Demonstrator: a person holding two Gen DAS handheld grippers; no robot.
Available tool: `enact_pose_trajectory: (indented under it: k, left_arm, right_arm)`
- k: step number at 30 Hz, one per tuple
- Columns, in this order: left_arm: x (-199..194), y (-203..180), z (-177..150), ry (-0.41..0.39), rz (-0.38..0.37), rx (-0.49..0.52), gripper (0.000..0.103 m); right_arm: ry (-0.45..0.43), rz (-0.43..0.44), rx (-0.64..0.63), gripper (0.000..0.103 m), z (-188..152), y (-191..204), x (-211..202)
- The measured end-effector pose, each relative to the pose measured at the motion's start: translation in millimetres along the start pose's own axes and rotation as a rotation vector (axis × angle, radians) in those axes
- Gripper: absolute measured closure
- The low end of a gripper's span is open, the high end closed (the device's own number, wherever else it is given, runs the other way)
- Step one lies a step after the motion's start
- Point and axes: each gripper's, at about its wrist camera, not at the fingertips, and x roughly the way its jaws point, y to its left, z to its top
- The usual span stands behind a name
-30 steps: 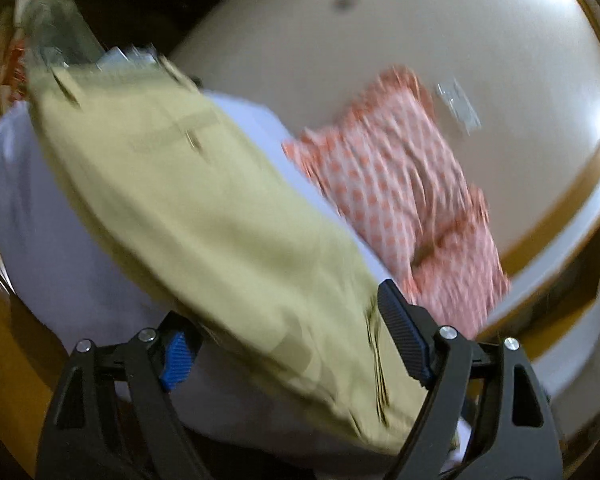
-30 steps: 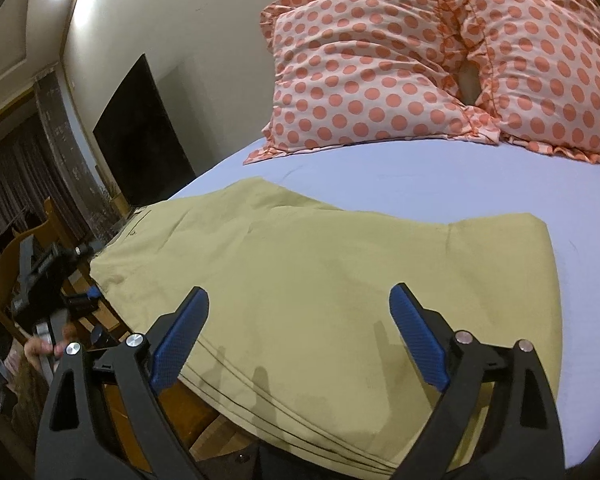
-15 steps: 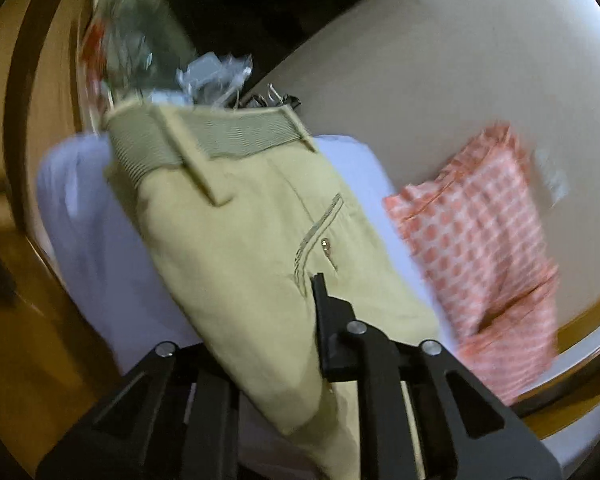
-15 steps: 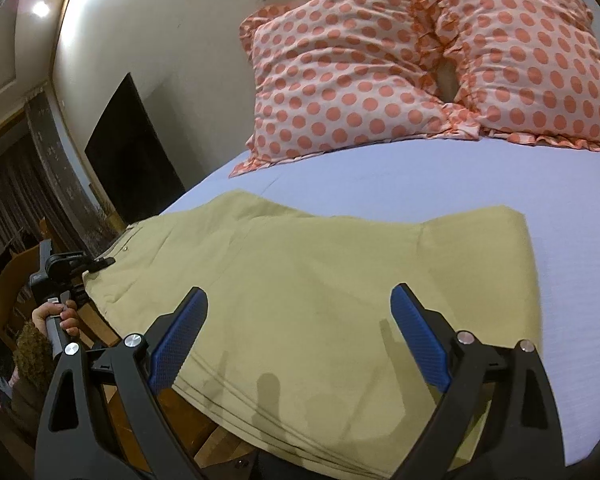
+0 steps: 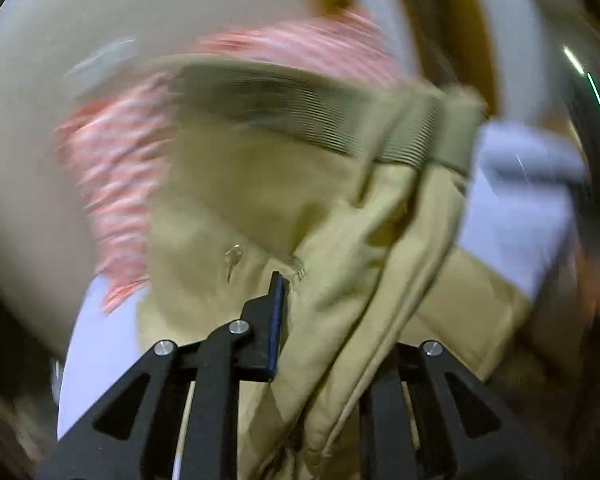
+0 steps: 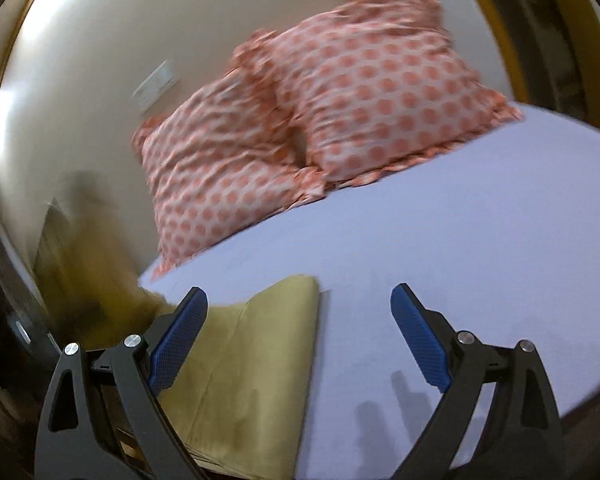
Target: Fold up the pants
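The khaki pants [image 5: 300, 208] fill the blurred left wrist view, waistband at the top. My left gripper [image 5: 324, 320] is shut on a bunch of the pants' fabric near the waist and holds it lifted; its right finger is hidden by cloth. In the right wrist view the leg end of the pants [image 6: 256, 380] lies on the lilac bed sheet [image 6: 460, 260] at the lower left. My right gripper [image 6: 296, 340] is open and empty just above that leg end and the sheet.
Two pink polka-dot pillows [image 6: 340, 112] lean on the cream wall at the head of the bed. A wall socket plate [image 6: 156, 84] is left of them. The wooden bed edge [image 6: 112, 400] runs under the pants' hem. Dark furniture stands at the far left.
My left gripper has lifted the waist end and swung it round toward the pillows; the view is blurred. The spread pants have drawn leftward out of the right wrist view, which has turned right.
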Motion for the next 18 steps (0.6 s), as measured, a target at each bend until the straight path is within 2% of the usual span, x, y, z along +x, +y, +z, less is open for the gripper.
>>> enact_pose_trajectory:
  k: [3, 6, 8, 9, 10, 11, 13, 15, 16, 18]
  left_arm:
    - [27.9, -39.5, -18.1, 0.107, -0.126, 0.078, 0.087]
    - [26.5, -57.9, -31.2, 0.089, -0.058, 0.154, 0.085]
    - [18.6, -50.9, -33.1, 0.085, -0.069, 0.137, 0.082]
    - [11.7, -39.8, -33.0, 0.080, -0.104, 0.096, 0.082]
    - [7.9, -29.9, -31.0, 0.077, -0.139, 0.055, 0.080]
    - [0.8, -10.5, -33.0, 0.079, -0.195, -0.024, 0.077]
    - [-5.2, 20.0, -37.1, 0.079, -0.263, -0.155, 0.060]
    - [-12.7, 56.0, -52.6, 0.072, -0.323, -0.307, 0.043]
    - [-14.3, 75.2, -60.8, 0.065, -0.343, -0.382, 0.037]
    - [-17.6, 97.4, -71.9, 0.059, -0.368, -0.460, 0.033]
  right_arm:
    - [0.067, 0.051, 0.077, 0.008, 2.4, -17.4, 6.6]
    - [0.189, 0.087, 0.106, 0.008, -0.8, -18.9, 33.7]
    - [0.271, 0.109, 0.107, 0.012, -3.4, -15.4, 54.4]
    - [0.305, 0.113, 0.091, 0.019, -5.2, -12.3, 63.0]
    - [0.335, 0.106, 0.068, 0.020, -6.8, -8.9, 71.0]
    - [0.369, 0.091, 0.036, 0.025, -9.8, -4.2, 79.5]
    - [0.411, 0.079, 0.009, 0.027, -14.4, 0.2, 90.7]
    - [0.412, 0.081, -0.025, 0.028, -16.9, 4.9, 93.1]
    - [0.413, 0.081, -0.040, 0.028, -17.3, 7.3, 94.3]
    - [0.408, 0.077, -0.069, 0.031, -18.9, 11.3, 95.9]
